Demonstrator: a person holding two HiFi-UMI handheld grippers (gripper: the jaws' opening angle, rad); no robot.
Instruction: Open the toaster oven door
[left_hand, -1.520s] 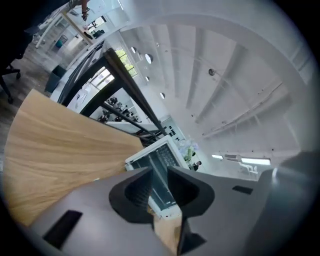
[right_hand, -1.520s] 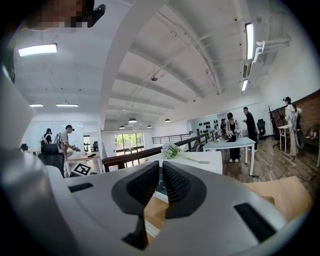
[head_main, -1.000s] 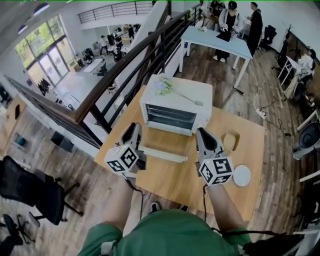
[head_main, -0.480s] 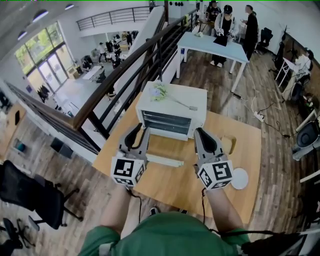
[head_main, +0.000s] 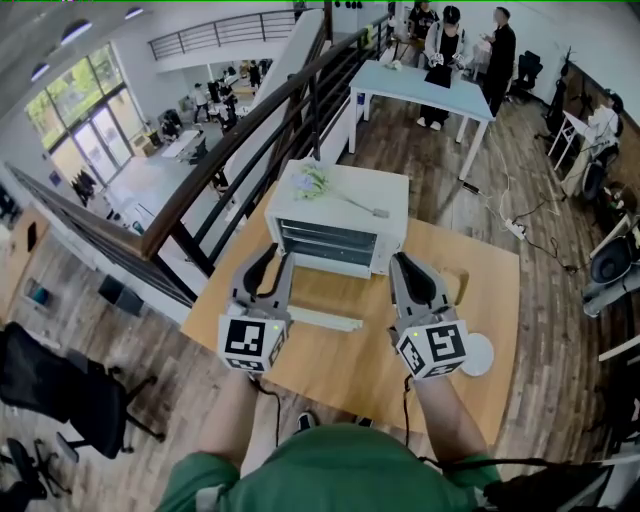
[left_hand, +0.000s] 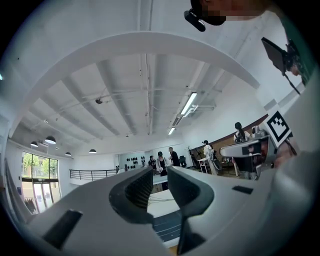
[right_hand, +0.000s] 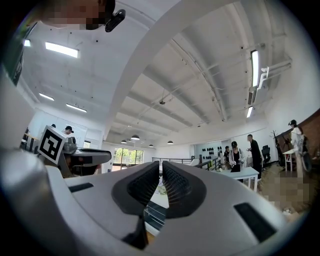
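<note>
The white toaster oven (head_main: 340, 215) stands on the wooden table (head_main: 490, 270). Its door (head_main: 322, 319) hangs down flat toward me, and the wire racks inside show. My left gripper (head_main: 270, 268) hovers over the door's left part, jaws a narrow gap apart and holding nothing. My right gripper (head_main: 405, 268) hovers by the door's right end, shut and empty. Between the left gripper (left_hand: 160, 177) jaws I see the oven (left_hand: 162, 212). The right gripper (right_hand: 161, 172) view also shows the oven (right_hand: 154, 210) between its jaws.
A flower sprig (head_main: 320, 180) lies on top of the oven. A small white plate (head_main: 478, 355) and a wooden holder (head_main: 458, 283) sit on the table's right part. A dark railing (head_main: 230, 150) runs behind the table's left. Several people stand at a blue table (head_main: 430, 85) farther back.
The left gripper has swung from tilted left to pointing straight at the oven, level with the right one. The door stays down. The view has shifted slightly.
</note>
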